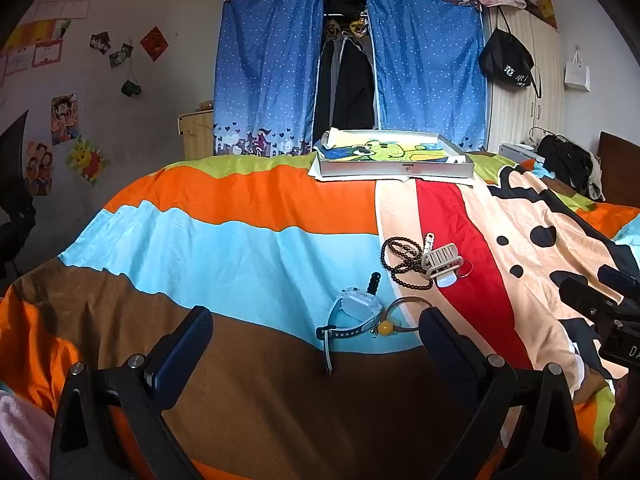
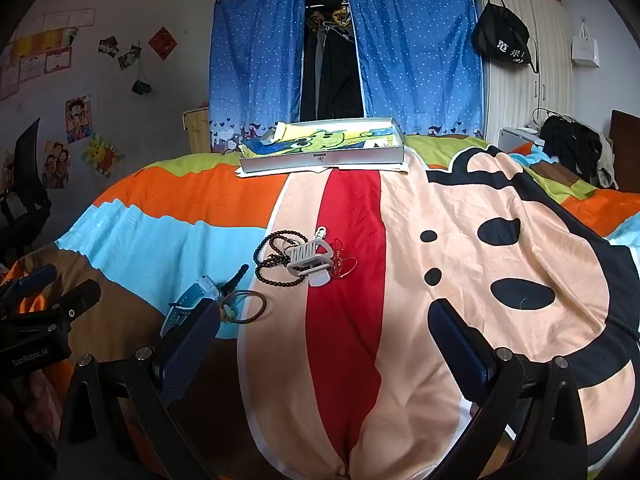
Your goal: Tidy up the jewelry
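Observation:
On the striped bedspread lie a light-blue watch [image 1: 354,312], a thin ring bracelet with a yellow bead [image 1: 404,314], a dark bead necklace [image 1: 402,260] and a beige hair claw clip [image 1: 442,262]. My left gripper [image 1: 316,334] is open, its fingers either side of the watch, just short of it. In the right wrist view the watch [image 2: 192,300], ring bracelet [image 2: 246,306], necklace [image 2: 276,256] and clip [image 2: 310,260] lie left of centre. My right gripper [image 2: 324,336] is open and empty above the bedspread.
A shallow white box [image 1: 394,156] with a cartoon picture inside sits at the bed's far edge, also in the right wrist view [image 2: 324,146]. Blue curtains [image 1: 268,68] hang behind it. Dark clothes [image 1: 570,162] lie at the far right.

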A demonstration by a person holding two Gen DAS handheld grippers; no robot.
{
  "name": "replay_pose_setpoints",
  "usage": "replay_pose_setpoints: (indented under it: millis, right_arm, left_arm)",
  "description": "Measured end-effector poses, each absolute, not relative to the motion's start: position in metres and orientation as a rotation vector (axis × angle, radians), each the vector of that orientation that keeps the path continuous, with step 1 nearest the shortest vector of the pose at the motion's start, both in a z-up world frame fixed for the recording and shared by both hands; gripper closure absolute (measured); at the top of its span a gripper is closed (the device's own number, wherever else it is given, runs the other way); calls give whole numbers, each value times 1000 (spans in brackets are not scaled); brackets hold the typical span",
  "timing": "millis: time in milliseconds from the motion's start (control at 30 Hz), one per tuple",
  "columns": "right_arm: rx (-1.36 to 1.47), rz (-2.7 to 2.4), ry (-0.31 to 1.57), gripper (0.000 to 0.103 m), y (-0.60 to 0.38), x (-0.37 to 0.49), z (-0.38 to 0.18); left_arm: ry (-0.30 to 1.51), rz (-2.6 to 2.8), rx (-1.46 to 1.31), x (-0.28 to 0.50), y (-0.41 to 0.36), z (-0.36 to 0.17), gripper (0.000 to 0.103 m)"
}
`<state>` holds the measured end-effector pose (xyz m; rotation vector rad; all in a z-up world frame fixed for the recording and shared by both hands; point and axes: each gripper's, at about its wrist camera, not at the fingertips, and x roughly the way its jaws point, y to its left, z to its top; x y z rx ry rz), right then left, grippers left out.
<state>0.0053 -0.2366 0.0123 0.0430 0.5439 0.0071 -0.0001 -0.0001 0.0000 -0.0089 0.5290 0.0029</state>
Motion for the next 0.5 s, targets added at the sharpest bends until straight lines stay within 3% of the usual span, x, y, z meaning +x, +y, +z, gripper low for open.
replay_pose_setpoints:
  millis: [500]
  right_arm:
    - [49, 11, 548, 1, -238, 6, 11]
  left_arm:
    - [526, 0, -2, -1, 3, 2, 0]
